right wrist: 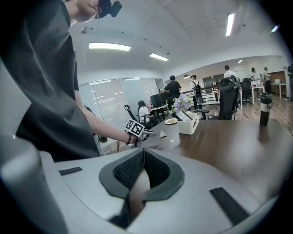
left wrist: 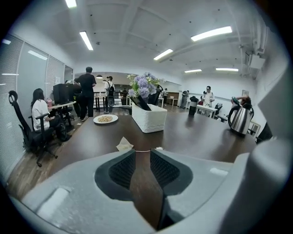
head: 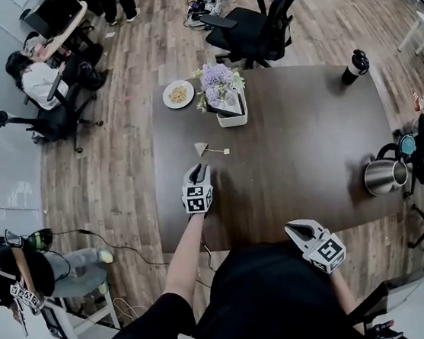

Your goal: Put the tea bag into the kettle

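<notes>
The tea bag (head: 202, 148) is a small pale pyramid on the dark table (head: 300, 139), with a string running right to its tag (head: 226, 152). My left gripper (head: 197, 170) hovers just short of it, pointing at it. In the left gripper view the jaws (left wrist: 142, 153) stand slightly apart with nothing between them, and the tea bag (left wrist: 124, 145) lies just beyond the tips. The steel kettle (head: 386, 176) stands at the table's right edge, lid up. My right gripper (head: 298, 230) is at the near table edge, shut and empty, its pads (right wrist: 155, 170) meeting.
A white planter with purple flowers (head: 227, 102) stands behind the tea bag, and a plate of food (head: 178, 94) sits at the far left corner. A dark bottle (head: 354, 66) is at the far right. Office chairs and seated people surround the table.
</notes>
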### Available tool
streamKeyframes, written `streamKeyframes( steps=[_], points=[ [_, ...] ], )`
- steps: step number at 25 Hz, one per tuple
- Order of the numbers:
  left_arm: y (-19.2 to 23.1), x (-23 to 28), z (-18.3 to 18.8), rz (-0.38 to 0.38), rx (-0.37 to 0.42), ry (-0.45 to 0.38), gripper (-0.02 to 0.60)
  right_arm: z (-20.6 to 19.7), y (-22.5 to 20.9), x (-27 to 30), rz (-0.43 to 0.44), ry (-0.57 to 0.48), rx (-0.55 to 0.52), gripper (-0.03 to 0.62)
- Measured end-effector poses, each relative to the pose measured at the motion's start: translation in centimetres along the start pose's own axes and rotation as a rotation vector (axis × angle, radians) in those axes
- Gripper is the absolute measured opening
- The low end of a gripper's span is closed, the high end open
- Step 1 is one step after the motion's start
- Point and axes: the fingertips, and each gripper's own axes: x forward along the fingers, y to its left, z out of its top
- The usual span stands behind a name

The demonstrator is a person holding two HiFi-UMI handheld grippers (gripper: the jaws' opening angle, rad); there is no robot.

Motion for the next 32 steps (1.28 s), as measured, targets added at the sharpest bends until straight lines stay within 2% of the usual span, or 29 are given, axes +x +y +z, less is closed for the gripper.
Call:
streamKeyframes(
  steps=[7,12,20,28,32],
  points=[
    [1.3,2.6,-0.4,0.014,0.039,0.046,0.12,-0.5,-0.3,-0.5,-0.024,0.031,0.038,0.011],
    [2.8,3.8,-0.1,0.061,0.038,0.075,0.191,-0.3,-0.8,-0.3,-0.034,0.03,0.049,0.011],
    [4.4,6.3,-0.8,0.029,-0.004,0.165,0.293,-0.9,-1.1,-0.5,-0.027,0.047,0.082,0.011],
    [4.7,8.6,-1.7,0.004,0.021,0.251,0.296,-1.2,-2.0,-0.9,-0.06,0.049,0.114,0.011],
    [5.6,9.8,-1.4,0.059,-0.023,0.25,0.296,-1.9,-2.6,-1.2,-0.075,0.057,0.124,0.011]
  ],
)
